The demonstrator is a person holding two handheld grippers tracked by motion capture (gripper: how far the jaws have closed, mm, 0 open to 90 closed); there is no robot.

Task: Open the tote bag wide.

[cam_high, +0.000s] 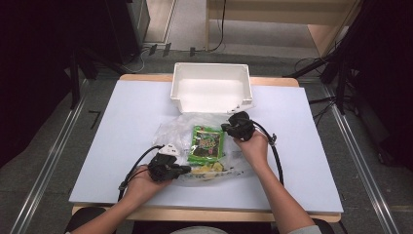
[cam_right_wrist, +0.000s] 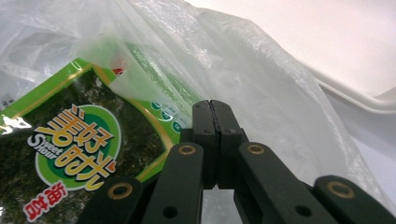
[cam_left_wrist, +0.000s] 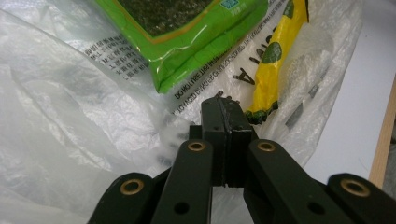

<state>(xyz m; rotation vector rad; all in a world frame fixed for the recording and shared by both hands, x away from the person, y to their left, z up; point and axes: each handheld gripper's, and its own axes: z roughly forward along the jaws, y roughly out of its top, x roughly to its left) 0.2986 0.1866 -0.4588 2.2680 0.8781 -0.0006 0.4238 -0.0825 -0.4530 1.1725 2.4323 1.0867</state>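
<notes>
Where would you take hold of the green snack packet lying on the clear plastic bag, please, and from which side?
I would probably grip the green snack packet by its flat sealed bottom edge, coming in low from the person's side. The packet lies flat, so the jaws can only close across a thin rim; that edge is bare, while loose film of the clear plastic bag drapes over its far corner.

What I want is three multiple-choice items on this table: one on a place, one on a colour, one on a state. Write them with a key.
1. The white bin stands
A. at the far side of the table, beyond the clear bag
B. at the near edge, between the person's forearms
C. on the floor

2. The snack packet inside the clear bag is mostly
A. red
B. blue
C. green

3. The jaws of the left gripper are
A. wide open
B. shut
C. clamped on the bin's rim

Key: 1 A, the high view shows it past the bag; 2 C, its border is bright green; 3 B, the left gripper view shows them pressed together.
</notes>
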